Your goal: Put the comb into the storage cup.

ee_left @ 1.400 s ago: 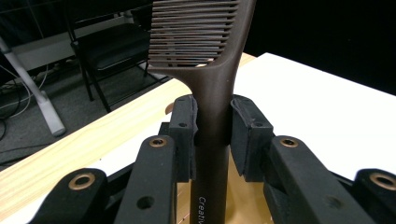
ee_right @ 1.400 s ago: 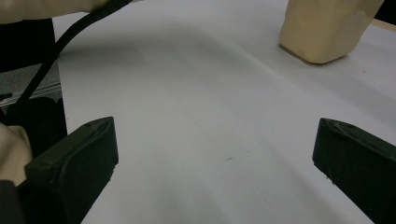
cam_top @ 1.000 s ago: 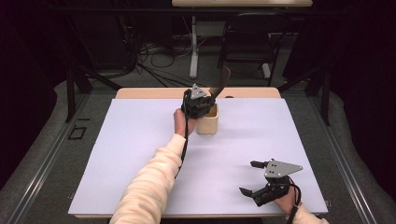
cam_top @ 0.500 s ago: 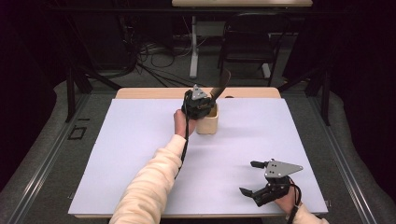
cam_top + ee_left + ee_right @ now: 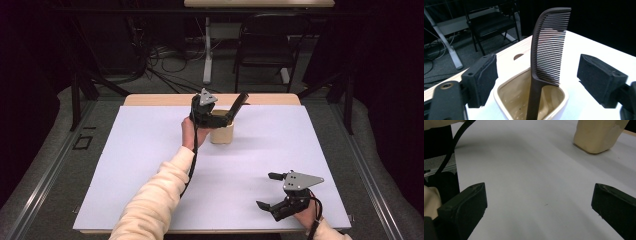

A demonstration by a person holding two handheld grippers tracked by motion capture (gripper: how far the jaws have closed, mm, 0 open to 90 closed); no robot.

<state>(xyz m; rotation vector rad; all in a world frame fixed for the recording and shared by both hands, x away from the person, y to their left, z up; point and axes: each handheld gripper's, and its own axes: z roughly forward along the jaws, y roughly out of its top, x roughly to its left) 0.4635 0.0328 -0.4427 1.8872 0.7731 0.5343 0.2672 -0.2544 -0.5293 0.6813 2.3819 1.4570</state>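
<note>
Across the surface (image 5: 150, 165) lies a smooth white sheet, with a strip of pale wood bare along the far edge. Beyond it the room is dark: a black folding chair (image 5: 262, 45), a white table leg and loose cables on grey floor.

Toward the far middle of the surface stands a cream holder (image 5: 221, 133), squarish with rounded corners and a glossy, thick rim. A dark brown comb (image 5: 549, 47) stands in it handle down, leaning to one side, its fine straight teeth and curved spine rising well above the rim.

The left hand-held gripper (image 5: 536, 80) hovers at the holder with its jaws spread either side of the comb, their black foam pads touching nothing. The right hand-held gripper (image 5: 272, 192) sits near the front right corner, jaws spread wide over bare sheet.
</note>
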